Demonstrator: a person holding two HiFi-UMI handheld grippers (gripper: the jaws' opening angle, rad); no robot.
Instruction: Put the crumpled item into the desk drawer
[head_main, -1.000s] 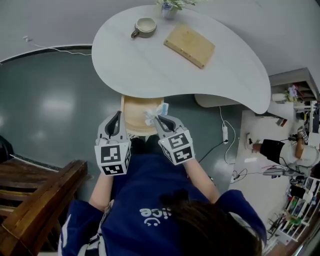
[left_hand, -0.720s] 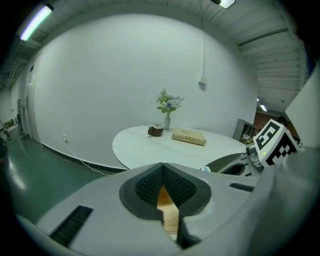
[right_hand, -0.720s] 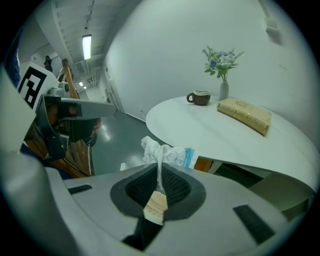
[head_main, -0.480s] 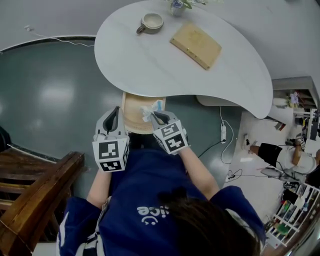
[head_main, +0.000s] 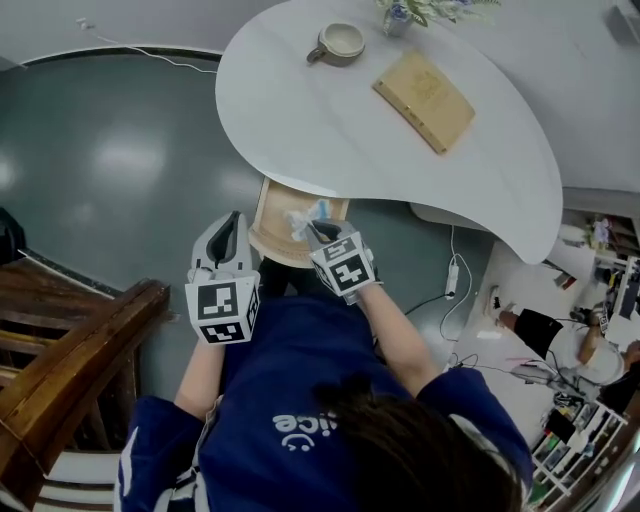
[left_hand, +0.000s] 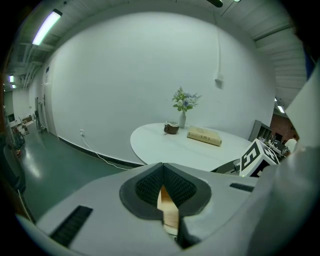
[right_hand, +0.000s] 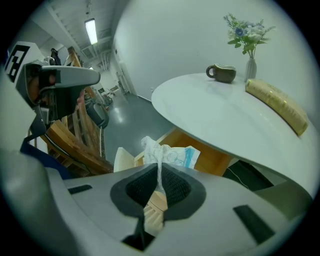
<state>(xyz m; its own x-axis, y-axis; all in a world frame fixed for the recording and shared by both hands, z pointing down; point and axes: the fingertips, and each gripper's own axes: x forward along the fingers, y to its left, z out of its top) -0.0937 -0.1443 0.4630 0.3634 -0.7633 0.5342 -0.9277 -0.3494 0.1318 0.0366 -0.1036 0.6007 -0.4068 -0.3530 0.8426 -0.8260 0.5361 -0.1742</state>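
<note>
Right gripper view tells it straight away: the right gripper (right_hand: 159, 184) has its jaws clamped on the crumpled item (right_hand: 167, 152), a white wad with a blue edge. It's pinched by a thin fold and bunches out past the tips. Head view puts that wad over the open drawer (head_main: 272, 215), about mid-drawer. The drawer's back end is tucked under the white desk (head_main: 400, 150). The left gripper (head_main: 232, 225) hangs at the drawer's front left corner, jaws pressed together, nothing between them.
</note>
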